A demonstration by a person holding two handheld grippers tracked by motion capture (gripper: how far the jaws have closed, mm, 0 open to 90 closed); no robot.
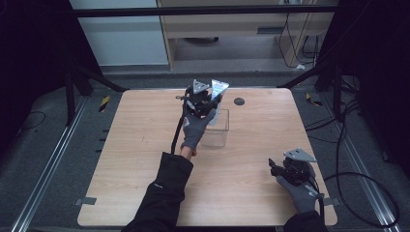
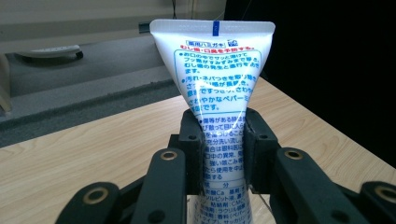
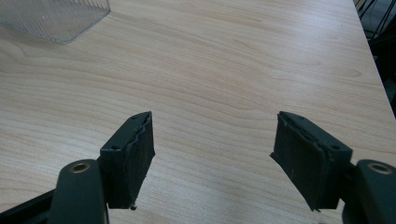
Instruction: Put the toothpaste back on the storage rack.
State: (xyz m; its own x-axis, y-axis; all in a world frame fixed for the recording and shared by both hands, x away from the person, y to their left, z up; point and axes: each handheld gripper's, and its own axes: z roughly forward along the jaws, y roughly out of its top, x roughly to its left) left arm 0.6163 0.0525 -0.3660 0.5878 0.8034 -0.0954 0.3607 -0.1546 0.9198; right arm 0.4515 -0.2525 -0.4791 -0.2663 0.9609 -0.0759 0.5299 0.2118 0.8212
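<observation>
1. Toward the far middle of the wooden table (image 1: 145,159), the left gripper (image 1: 205,99) is hovering over a clear plastic container (image 1: 216,129), with the gloved left hand (image 1: 196,129) reaching out to it from the near side.
2. Between its black jaws, this left gripper is clamping a white toothpaste tube (image 2: 217,93); both pads are pressing into the tube's sides, so the jaws are standing only as wide as the tube's body.
3. Seen in the left gripper view, the tube is standing roughly upright, its flat crimped end topmost and rising well clear of the jaws, blue and red print facing the camera; its lower part is running down out of sight below the jaws.
4. From the high view the tube itself is too small to make out against the gripper; whether it is touching the container cannot be told.
5. At the near right corner of the table, the right gripper (image 1: 285,169) is sitting low in the gloved right hand (image 1: 300,191), well apart from the container.
6. Its jaws are standing wide apart in the right gripper view (image 3: 212,158), nothing lying between the ridged pads (image 3: 135,154), bare wood showing through the gap.
7. Up in the far left corner of that same view, a ribbed corner of the clear container (image 3: 56,18) is showing, resting on the table and apart from the right gripper's jaws.
8. Cables are trailing from both grippers, the left one running back along the sleeve (image 1: 164,193).
</observation>
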